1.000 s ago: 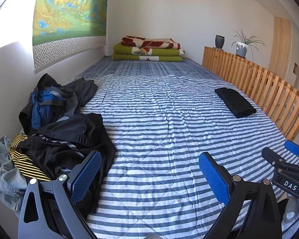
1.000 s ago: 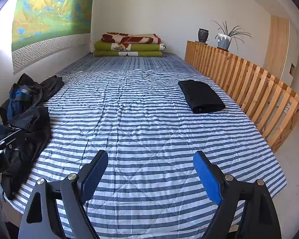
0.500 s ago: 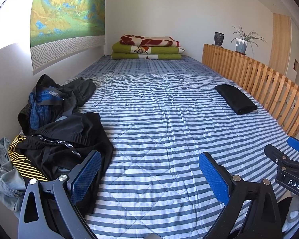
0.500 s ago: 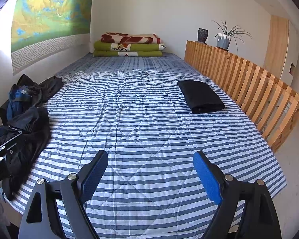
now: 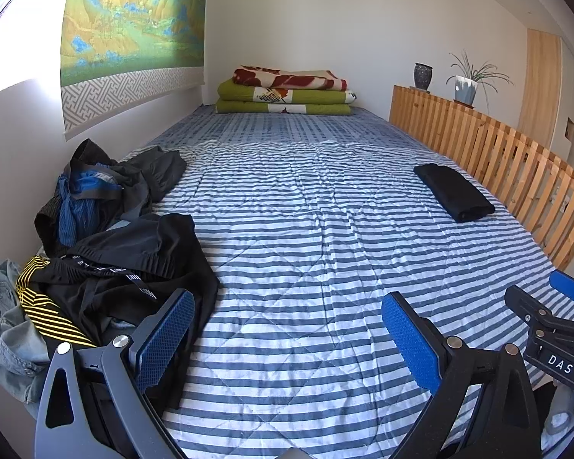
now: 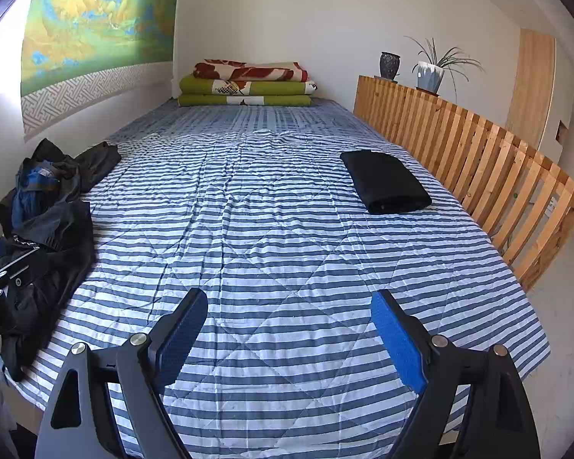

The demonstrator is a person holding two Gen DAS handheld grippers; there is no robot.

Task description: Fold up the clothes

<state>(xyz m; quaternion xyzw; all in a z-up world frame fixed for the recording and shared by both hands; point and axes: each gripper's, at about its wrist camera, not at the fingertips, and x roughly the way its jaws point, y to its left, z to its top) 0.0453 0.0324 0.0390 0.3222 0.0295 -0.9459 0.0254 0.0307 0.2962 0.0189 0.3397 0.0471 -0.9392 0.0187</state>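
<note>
A heap of unfolded clothes [image 5: 107, 244] lies along the bed's left edge against the wall: black garments, a blue one, a yellow-striped one and pale denim; the right wrist view shows the heap [image 6: 53, 225] too. One folded black garment [image 5: 453, 191] [image 6: 384, 185] rests on the right side near the slatted rail. My left gripper [image 5: 287, 329] hovers open over the near end of the bed, its left finger beside the heap. My right gripper [image 6: 287, 329] is open above bare bedding, holding nothing. The right gripper's body [image 5: 555, 329] shows at the left view's right edge.
The bed carries a blue-and-white striped quilt [image 6: 279, 229]. Folded green and red blankets [image 6: 248, 84] are stacked at the far end. A wooden slatted rail [image 6: 478, 160] runs along the right side, with a vase and potted plant [image 6: 432, 69] on it. A wall borders the left.
Both views have shifted only slightly; the left wrist view has tilted a little, so the far blankets sit lower in frame. Both grippers stay open and nothing on the bed has moved.
</note>
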